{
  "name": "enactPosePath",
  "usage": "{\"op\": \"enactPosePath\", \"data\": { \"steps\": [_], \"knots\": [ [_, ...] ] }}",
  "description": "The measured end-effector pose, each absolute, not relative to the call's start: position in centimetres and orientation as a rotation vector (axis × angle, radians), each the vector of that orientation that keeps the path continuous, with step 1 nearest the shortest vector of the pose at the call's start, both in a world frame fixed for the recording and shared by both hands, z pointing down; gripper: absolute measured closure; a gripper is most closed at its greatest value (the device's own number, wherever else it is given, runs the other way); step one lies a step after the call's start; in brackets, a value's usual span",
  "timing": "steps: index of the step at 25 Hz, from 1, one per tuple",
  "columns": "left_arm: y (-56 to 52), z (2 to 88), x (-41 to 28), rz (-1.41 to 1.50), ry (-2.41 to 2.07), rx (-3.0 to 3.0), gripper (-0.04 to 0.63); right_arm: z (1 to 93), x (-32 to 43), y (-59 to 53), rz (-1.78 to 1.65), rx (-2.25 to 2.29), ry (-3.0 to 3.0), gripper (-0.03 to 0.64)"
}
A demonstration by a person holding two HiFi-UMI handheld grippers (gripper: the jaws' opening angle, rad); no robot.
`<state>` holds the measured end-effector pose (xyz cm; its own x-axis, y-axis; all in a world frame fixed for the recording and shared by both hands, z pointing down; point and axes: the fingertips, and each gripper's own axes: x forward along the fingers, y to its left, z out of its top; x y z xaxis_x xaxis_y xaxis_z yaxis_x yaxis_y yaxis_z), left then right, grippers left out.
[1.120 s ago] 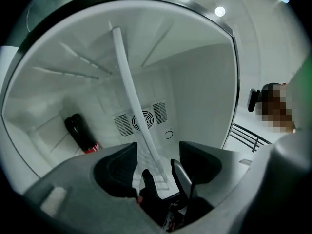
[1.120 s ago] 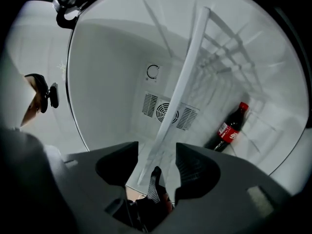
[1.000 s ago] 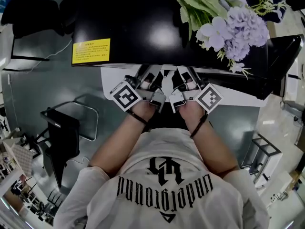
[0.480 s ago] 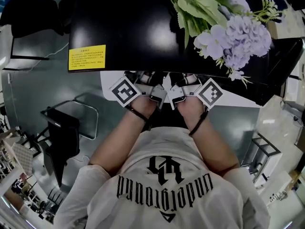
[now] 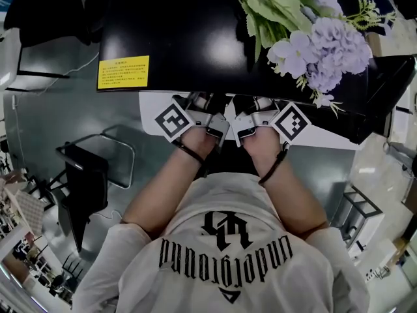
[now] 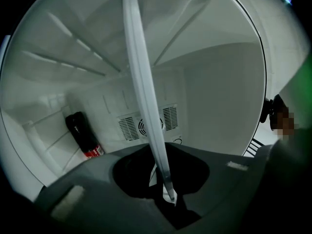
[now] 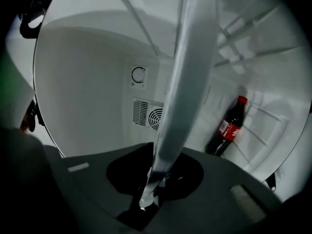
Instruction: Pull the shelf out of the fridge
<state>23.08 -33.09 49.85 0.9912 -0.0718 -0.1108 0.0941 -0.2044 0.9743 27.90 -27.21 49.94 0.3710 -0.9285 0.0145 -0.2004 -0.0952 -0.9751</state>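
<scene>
two grippers, one shelf: the left gripper [image 6: 165, 186] and right gripper [image 7: 148, 191] have just been closing, and each now pinches the front edge of the white shelf [image 6: 141, 82], which sits inside the fridge [image 5: 195, 38]. one cola bottle [image 7: 228, 127] leans at the back, perhaps against the side wall. one flower bunch [image 5: 319, 41] lies on top. from above, the fridge top hides the jaw tips.
</scene>
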Motion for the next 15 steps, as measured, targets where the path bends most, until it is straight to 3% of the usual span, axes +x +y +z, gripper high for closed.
{"op": "enactPosePath", "data": {
  "steps": [15],
  "knots": [
    [-31.8, 49.5, 21.5, -0.144, 0.015, 1.763, 0.546, 49.9, 26.3, -26.0, -0.87, -1.549, 1.007, 0.58]
  ]
}}
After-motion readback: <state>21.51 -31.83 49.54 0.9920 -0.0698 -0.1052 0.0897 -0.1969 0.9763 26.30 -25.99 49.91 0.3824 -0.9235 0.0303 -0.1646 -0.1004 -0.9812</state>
